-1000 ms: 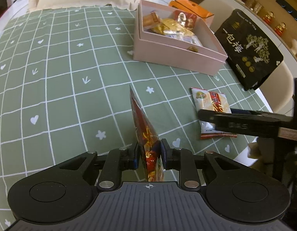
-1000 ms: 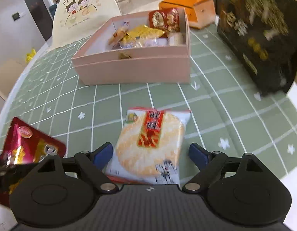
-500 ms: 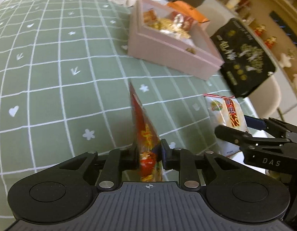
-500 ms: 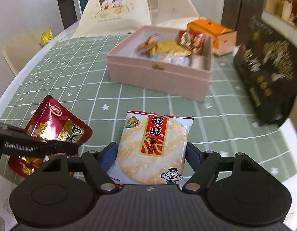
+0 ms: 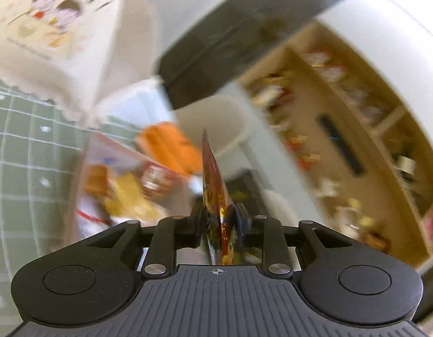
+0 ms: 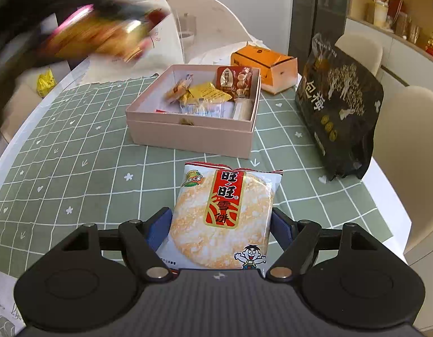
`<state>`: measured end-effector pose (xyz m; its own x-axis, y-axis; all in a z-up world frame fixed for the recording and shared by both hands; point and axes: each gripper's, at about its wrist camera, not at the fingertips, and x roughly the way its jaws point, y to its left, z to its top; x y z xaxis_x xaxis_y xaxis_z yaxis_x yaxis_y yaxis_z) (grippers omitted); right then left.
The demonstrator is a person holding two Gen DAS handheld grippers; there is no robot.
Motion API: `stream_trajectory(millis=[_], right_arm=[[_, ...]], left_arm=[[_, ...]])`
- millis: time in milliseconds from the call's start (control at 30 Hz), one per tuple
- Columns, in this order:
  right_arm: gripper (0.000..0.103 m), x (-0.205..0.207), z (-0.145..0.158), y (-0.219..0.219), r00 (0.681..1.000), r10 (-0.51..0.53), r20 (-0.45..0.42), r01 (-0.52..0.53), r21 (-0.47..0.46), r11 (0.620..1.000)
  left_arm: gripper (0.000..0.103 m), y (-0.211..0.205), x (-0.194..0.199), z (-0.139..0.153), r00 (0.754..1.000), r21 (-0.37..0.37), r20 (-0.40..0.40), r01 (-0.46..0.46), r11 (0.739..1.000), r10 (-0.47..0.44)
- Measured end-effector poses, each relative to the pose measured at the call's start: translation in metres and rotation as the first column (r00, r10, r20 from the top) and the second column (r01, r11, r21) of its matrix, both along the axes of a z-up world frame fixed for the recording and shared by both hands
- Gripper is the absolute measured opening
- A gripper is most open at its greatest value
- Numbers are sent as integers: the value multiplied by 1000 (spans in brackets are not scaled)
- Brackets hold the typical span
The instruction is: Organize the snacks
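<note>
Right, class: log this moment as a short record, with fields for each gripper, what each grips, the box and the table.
left gripper: shut on red foil snack packet, held edge-on; view blurred
right gripper: shut on white rice cracker packet
pink square cardboard box: open, several snacks inside
table: green grid-patterned cloth
beside box: orange carton, black printed bag

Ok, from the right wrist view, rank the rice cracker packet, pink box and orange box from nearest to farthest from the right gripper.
1. Rice cracker packet: between the right gripper fingers, over the near table edge.
2. Pink box: mid-table, straight ahead, open with snacks inside.
3. Orange box: behind the pink box, toward the far right.
</note>
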<state>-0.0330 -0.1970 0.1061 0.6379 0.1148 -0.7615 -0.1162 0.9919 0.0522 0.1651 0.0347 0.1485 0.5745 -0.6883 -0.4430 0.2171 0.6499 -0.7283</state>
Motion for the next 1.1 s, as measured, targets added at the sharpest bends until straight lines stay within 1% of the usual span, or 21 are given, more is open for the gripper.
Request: stream_trajectory(millis=[33, 67, 133, 200, 233, 300, 367, 467, 500, 533, 567, 600, 633, 667, 700, 733, 767, 833, 867, 967, 1100], right_arm=[[76, 0, 1, 2, 1000, 4, -5, -4, -1, 1000], [76, 0, 1, 2, 1000, 12, -14, -12, -1, 1000], [76, -3, 2, 1, 1000, 18, -23, -19, -5, 1000], [76, -6, 0, -7, 1000, 7, -28, -7, -3, 1000], [76, -5, -2, -12, 999, -7, -42, 8, 5, 1000], [76, 1, -4, -19, 998, -29, -53, 30, 20, 999], [76, 8, 6, -18, 1000, -24, -3, 24, 13, 1000], [76, 34, 35, 1, 991, 52, 122, -47, -47, 998], [76, 50, 49, 10, 984, 75, 164, -64, -69, 996], [76, 65, 59, 16, 976, 84, 199, -69, -83, 994], [76, 82, 68, 22, 968, 82, 238, -61, -91, 994], [81, 103, 76, 26, 958, 63, 281, -41, -83, 996], [86, 120, 78, 28, 952, 48, 303, -25, -80, 997], [88, 136, 77, 31, 951, 39, 306, -11, -93, 996], [88, 150, 71, 34, 958, 31, 286, 0, -106, 994], [88, 158, 62, 33, 969, 16, 248, 9, -99, 995], [88, 159, 53, 30, 977, 6, 212, 9, -66, 998], [88, 143, 28, 23, 990, 17, 139, -22, 37, 999], [88, 135, 17, 22, 994, 15, 110, -21, 54, 998], [88, 103, -26, 23, 1000, -22, 10, 21, 76, 997], [89, 74, -69, 28, 995, -56, -84, 63, 90, 994]], left_arm=[[30, 2, 8, -3, 999, 53, -16, -37, 998, 38], [30, 6, 9, -5, 998, 92, -4, -63, 994, 64], [30, 17, -5, -10, 997, 91, 27, -70, 993, 68], [30, 30, -27, -19, 997, 86, 26, -78, 993, 76], [30, 34, -37, -24, 997, 99, 22, -77, 992, 75], [30, 40, -64, -36, 998, 163, 9, -68, 984, 67], [30, 45, -85, -46, 998, 219, -4, -63, 974, 65], [30, 34, -111, -59, 998, 267, -24, -44, 963, 53], [30, 31, -114, -61, 999, 291, -22, -35, 956, 43], [30, 26, -118, -64, 999, 336, -15, -26, 942, 33], [30, 19, -122, -67, 1000, 393, -6, -25, 919, 30], [30, 16, -125, -71, 999, 450, 1, -31, 893, 34], [30, 13, -128, -75, 999, 497, 10, -43, 867, 44], [30, 14, -133, -79, 998, 528, 21, -58, 847, 55], [30, 16, -139, -82, 998, 548, 33, -69, 833, 62], [30, 19, -146, -84, 997, 560, 43, -76, 825, 62], [30, 21, -151, -87, 997, 568, 50, -79, 819, 61], [30, 25, -161, -94, 996, 584, 57, -86, 807, 65], [30, 25, -163, -97, 996, 594, 57, -90, 800, 69], [31, 22, -165, -107, 993, 622, 64, -117, 774, 98], [31, 10, -162, -114, 990, 636, 112, -141, 759, 90]])
